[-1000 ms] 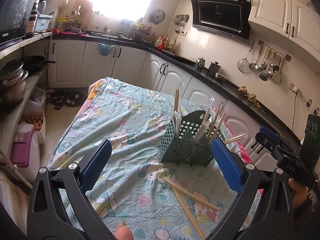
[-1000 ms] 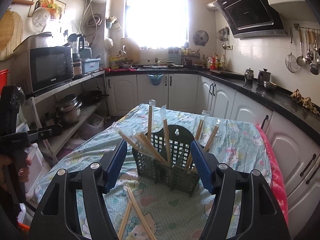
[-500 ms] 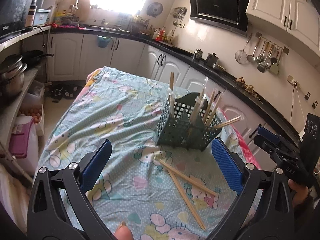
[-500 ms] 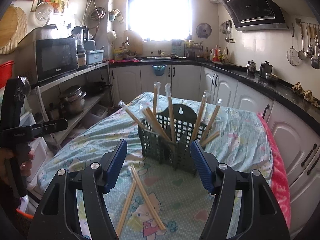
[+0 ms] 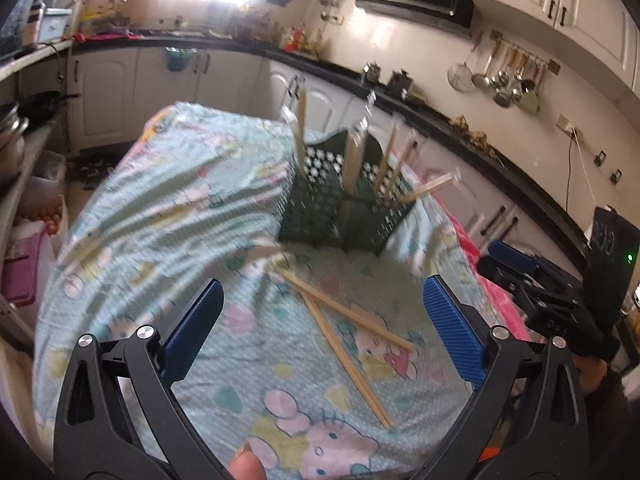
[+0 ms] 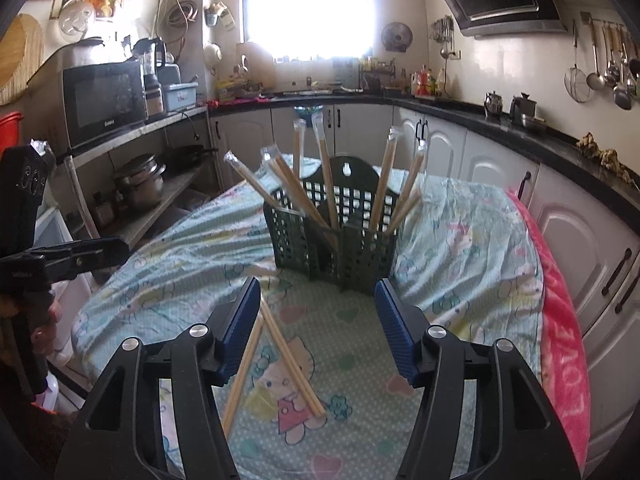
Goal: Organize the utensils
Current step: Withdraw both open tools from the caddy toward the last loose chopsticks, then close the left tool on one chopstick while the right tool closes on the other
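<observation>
1. Nearest in, the right gripper (image 6: 318, 320) hangs low over the cloth-covered counter (image 6: 460, 240). Its blue fingers (image 6: 394, 328) are about half open, have just been closing in, and nothing sits between them.
2. The left gripper (image 5: 320, 328) is spread wide and empty too, its fingers (image 5: 452, 328) framing the loose chopsticks (image 5: 344, 316).
3. Those chopsticks are the job: wrapped sticks lying crossed on the cloth, just ahead of both grippers. In the right wrist view they sit just beside the left-hand finger, not centred.
4. Best play, I'd say: shift the right gripper toward that crossing, take one stick near its middle and square the fingers across it. A thin stick flat on soft cloth could roll or drag fabric into the pinch.
5. Because the sticks overlap, lifting the lower one may flick the other, so the top one looks the safer pick.
6. Just beyond stands the green basket (image 6: 332, 240), upright, with several wrapped chopsticks (image 6: 384, 184) fanning outward.
7. Those leaning sticks crowd the approach from above, so a steep, end-first entry into an open compartment seems wise.
8. Far back: the microwave (image 6: 104, 100) on a shelf, and hanging ladles (image 6: 608, 68) on the wall, all well apart from the work.
</observation>
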The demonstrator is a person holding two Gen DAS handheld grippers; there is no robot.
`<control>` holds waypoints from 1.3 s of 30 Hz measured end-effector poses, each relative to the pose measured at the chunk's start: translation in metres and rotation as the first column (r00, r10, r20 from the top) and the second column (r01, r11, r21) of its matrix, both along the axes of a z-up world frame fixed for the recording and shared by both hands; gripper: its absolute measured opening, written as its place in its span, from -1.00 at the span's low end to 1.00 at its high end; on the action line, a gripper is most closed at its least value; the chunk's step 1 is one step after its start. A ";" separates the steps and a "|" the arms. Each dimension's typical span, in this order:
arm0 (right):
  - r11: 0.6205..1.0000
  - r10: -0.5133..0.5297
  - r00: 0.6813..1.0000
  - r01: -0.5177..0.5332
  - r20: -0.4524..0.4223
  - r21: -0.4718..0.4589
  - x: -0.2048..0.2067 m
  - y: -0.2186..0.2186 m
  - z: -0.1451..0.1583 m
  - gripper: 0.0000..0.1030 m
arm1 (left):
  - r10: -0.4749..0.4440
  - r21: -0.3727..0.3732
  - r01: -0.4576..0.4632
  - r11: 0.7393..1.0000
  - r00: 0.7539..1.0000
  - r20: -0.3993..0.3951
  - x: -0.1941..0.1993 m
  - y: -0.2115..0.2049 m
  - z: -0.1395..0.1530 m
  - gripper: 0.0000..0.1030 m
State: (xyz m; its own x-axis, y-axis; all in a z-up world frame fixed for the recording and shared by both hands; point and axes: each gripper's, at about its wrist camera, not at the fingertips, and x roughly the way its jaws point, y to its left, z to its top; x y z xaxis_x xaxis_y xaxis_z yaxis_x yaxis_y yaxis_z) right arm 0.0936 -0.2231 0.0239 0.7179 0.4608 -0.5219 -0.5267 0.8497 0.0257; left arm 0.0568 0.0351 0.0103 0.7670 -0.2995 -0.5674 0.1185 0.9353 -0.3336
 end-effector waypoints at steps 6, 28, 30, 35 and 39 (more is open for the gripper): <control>1.000 0.020 0.998 -0.021 -0.065 -0.014 0.004 -0.003 -0.020 -0.28 | -0.072 -0.021 0.070 0.997 0.994 -0.086 0.000 -0.019 -0.026 0.75; 0.987 0.085 0.959 -0.117 -0.270 -0.106 0.015 -0.004 -0.097 -0.55 | -0.295 -0.116 0.271 0.955 0.891 -0.346 -0.007 -0.078 -0.103 -0.05; 0.986 0.096 0.952 -0.132 -0.289 -0.106 0.016 -0.002 -0.102 -0.55 | -0.304 -0.117 0.281 0.953 0.883 -0.358 -0.006 -0.081 -0.104 -0.12; 0.977 0.104 0.935 -0.160 -0.340 -0.140 0.018 0.006 -0.117 -0.55 | -0.326 -0.104 0.312 0.945 0.851 -0.411 -0.003 -0.093 -0.114 -0.24; 0.979 0.092 0.930 -0.150 -0.355 -0.140 0.020 0.006 -0.126 -0.55 | -0.317 -0.067 0.320 0.945 0.845 -0.432 -0.001 -0.100 -0.117 -0.24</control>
